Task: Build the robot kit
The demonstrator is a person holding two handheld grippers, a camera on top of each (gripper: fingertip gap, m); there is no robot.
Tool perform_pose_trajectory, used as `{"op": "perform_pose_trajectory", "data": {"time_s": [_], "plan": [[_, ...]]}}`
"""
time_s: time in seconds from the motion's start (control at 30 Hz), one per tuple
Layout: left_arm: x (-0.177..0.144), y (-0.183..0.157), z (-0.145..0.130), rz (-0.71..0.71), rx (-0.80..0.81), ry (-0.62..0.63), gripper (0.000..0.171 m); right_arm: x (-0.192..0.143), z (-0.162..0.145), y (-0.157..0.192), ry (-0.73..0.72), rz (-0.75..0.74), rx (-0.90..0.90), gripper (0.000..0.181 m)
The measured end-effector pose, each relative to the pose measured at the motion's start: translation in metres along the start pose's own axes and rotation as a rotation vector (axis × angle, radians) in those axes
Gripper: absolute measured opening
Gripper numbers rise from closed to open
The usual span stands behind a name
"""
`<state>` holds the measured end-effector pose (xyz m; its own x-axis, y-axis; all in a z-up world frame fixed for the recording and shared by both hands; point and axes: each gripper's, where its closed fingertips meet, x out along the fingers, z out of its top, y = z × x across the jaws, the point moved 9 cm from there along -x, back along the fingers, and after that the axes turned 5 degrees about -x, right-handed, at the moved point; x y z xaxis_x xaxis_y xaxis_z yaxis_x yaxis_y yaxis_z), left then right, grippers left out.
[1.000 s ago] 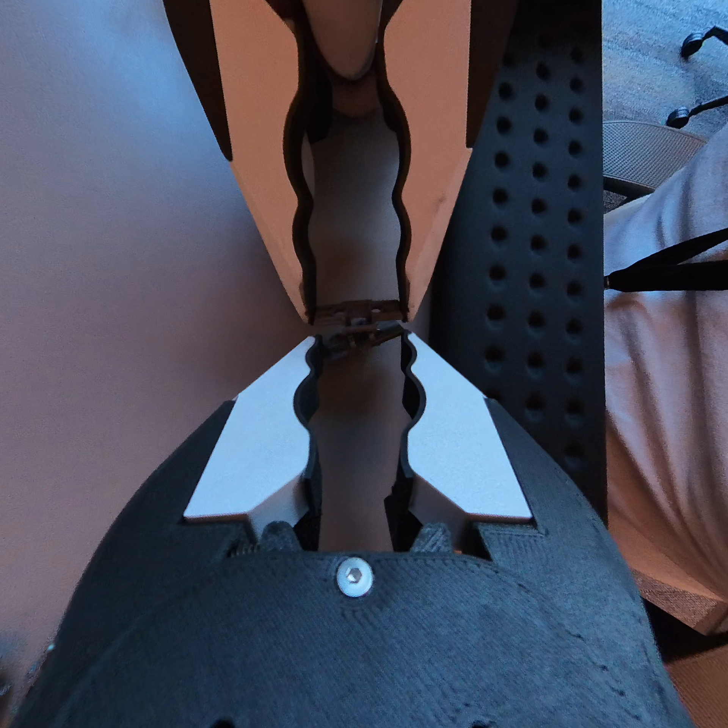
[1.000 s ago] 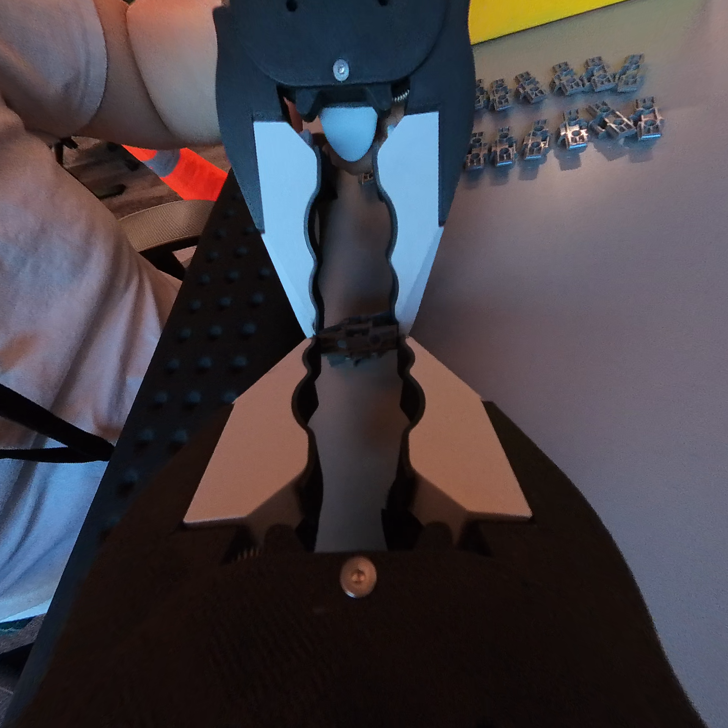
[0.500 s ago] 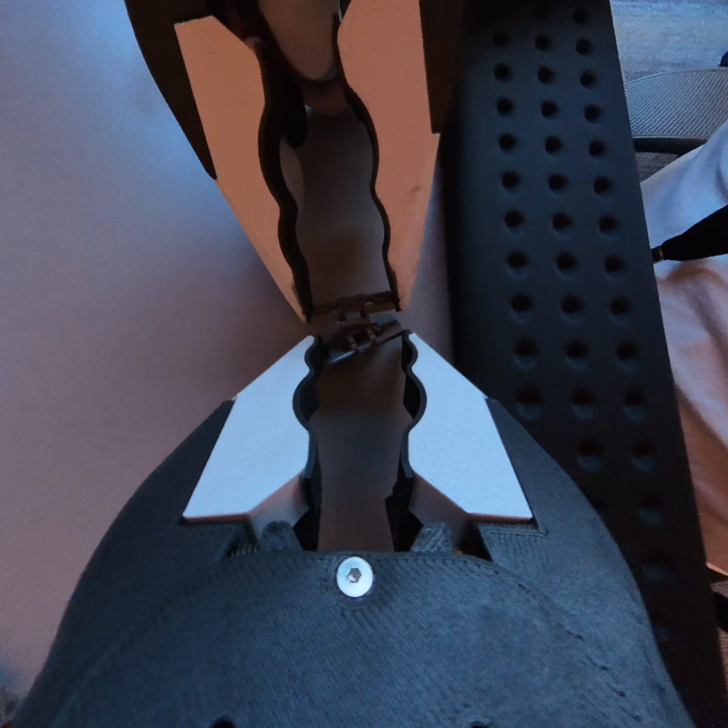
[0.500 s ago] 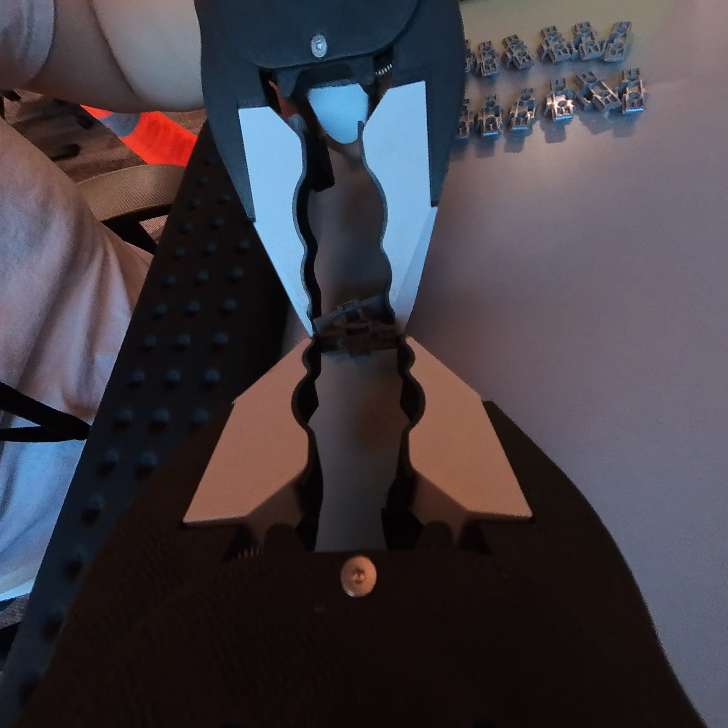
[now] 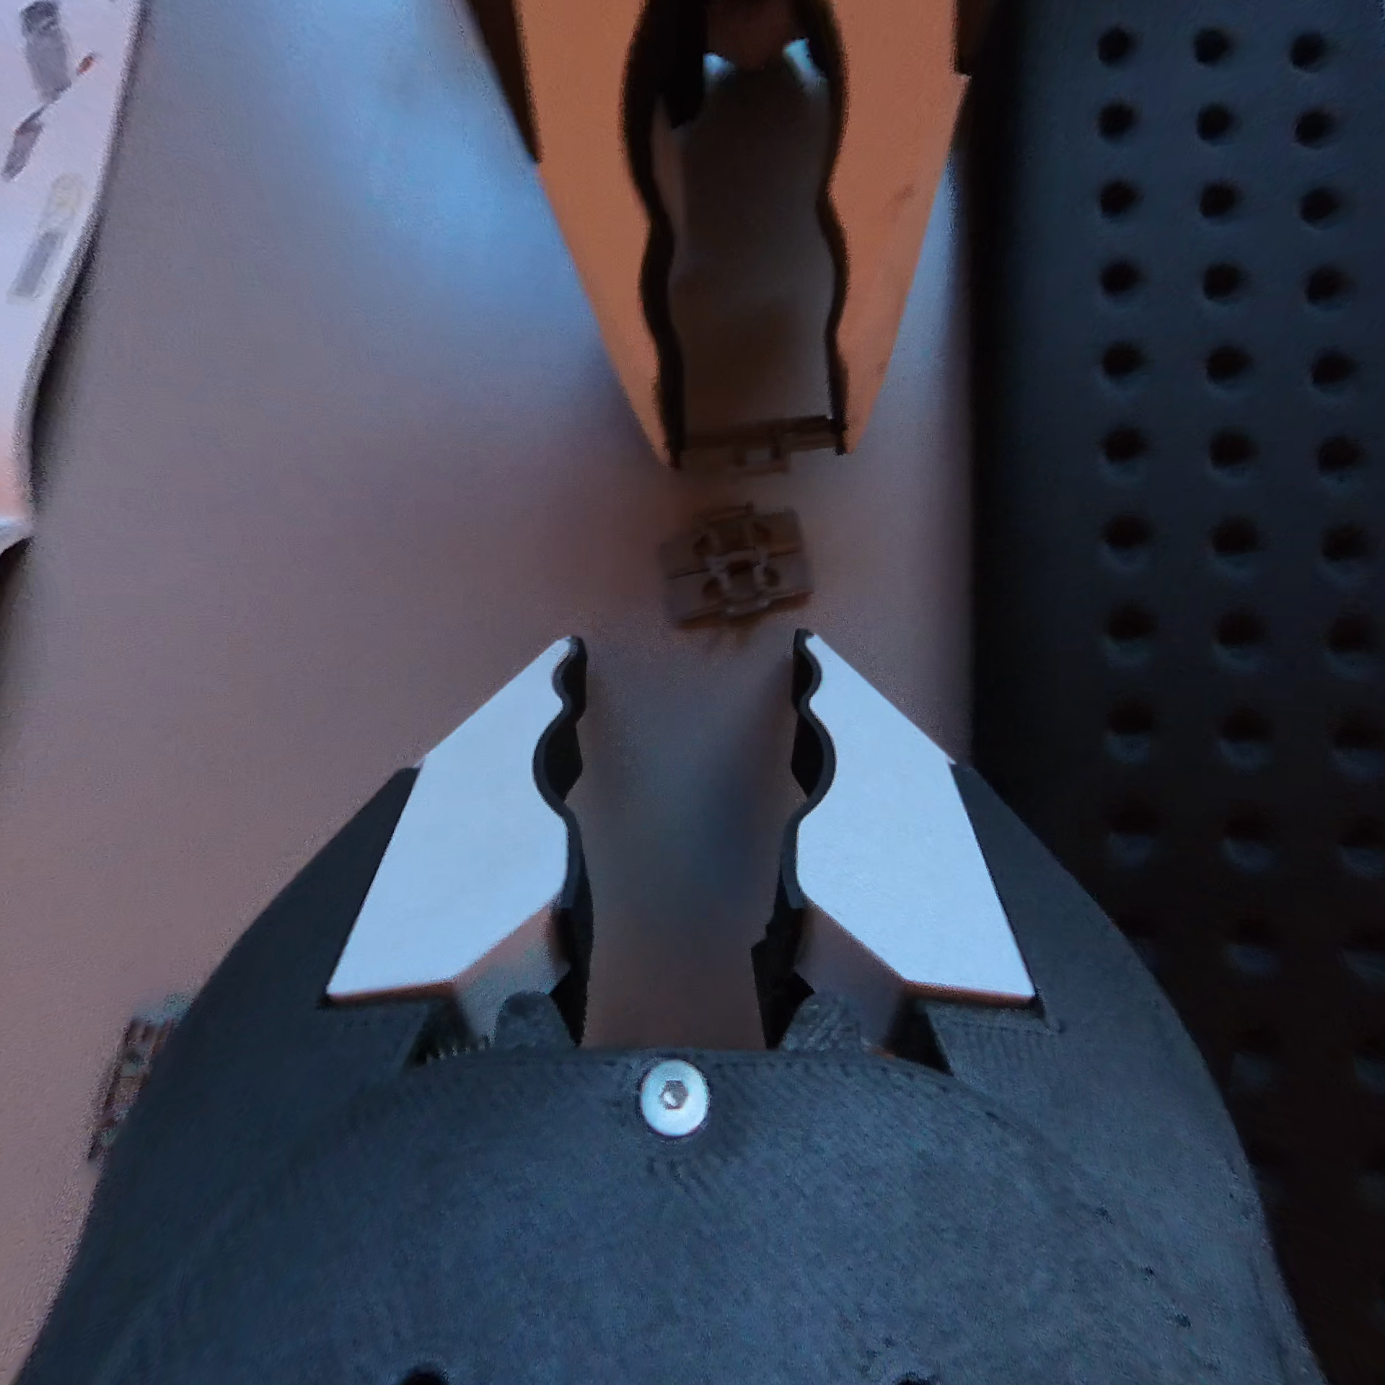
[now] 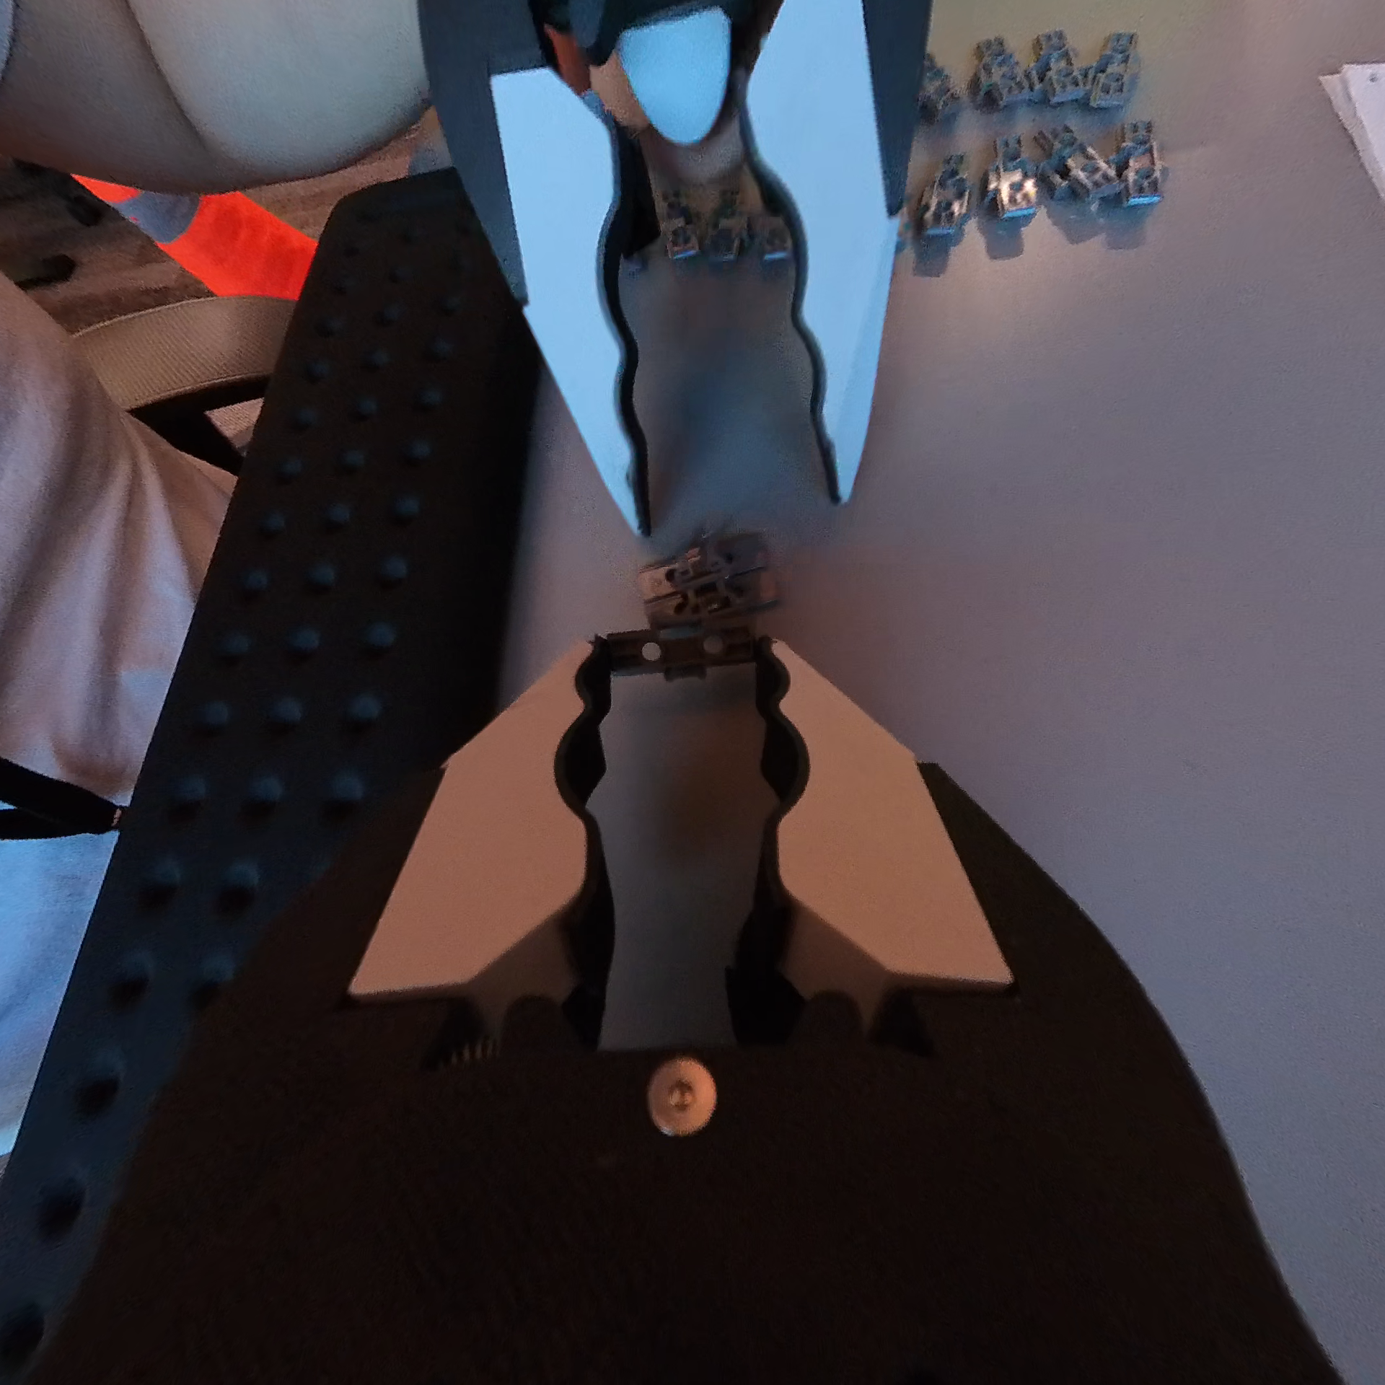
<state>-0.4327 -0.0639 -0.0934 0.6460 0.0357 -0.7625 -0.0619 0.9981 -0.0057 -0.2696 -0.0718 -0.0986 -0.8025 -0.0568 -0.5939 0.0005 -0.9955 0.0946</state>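
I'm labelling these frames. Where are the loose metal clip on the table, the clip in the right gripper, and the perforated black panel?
loose metal clip (image 5: pixel 736 573), left wrist view, its middle.
held metal clip (image 6: pixel 682 653), right wrist view, its front face.
perforated black panel (image 5: pixel 1221 450), left wrist view, its surface.

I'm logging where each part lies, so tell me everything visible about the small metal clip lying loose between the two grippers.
The loose metal clip is small, grey, of stamped sheet metal with cut-outs and folded tabs. It lies flat on the pale tabletop, between the open left gripper and the right gripper, touched by neither. The right gripper pinches a similar flat piece. The black perforated panel runs alongside.
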Motion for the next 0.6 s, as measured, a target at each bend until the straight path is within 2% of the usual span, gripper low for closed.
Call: {"op": "perform_pose_trajectory", "data": {"time_s": [0.07, 0.17, 0.3, 0.43, 0.53, 0.6], "plan": [[-0.012, 0.003, 0.000, 0.002, -0.096, -0.080, 0.046, -0.002, 0.004, 0.001, -0.014, -0.048, -0.035, 0.037], [-0.032, 0.005, 0.008, -0.016, -0.389, -0.292, 0.026, -0.007, 0.018, 0.010, -0.060, -0.155, -0.156, 0.037], [-0.036, -0.009, 0.018, -0.212, -0.685, -0.467, 0.019, -0.013, 0.041, 0.023, -0.159, -0.268, -0.292, 0.037], [-0.036, -0.011, 0.014, -0.324, -0.852, -0.611, 0.011, -0.015, 0.053, 0.034, -0.171, -0.373, -0.442, 0.037], [-0.035, -0.014, 0.009, -0.441, -0.913, -0.644, 0.007, -0.012, 0.058, 0.039, -0.131, -0.433, -0.525, 0.037], [-0.035, -0.013, 0.007, -0.470, -0.937, -0.669, 0.003, -0.012, 0.061, 0.041, -0.114, -0.452, -0.559, 0.037]]}}
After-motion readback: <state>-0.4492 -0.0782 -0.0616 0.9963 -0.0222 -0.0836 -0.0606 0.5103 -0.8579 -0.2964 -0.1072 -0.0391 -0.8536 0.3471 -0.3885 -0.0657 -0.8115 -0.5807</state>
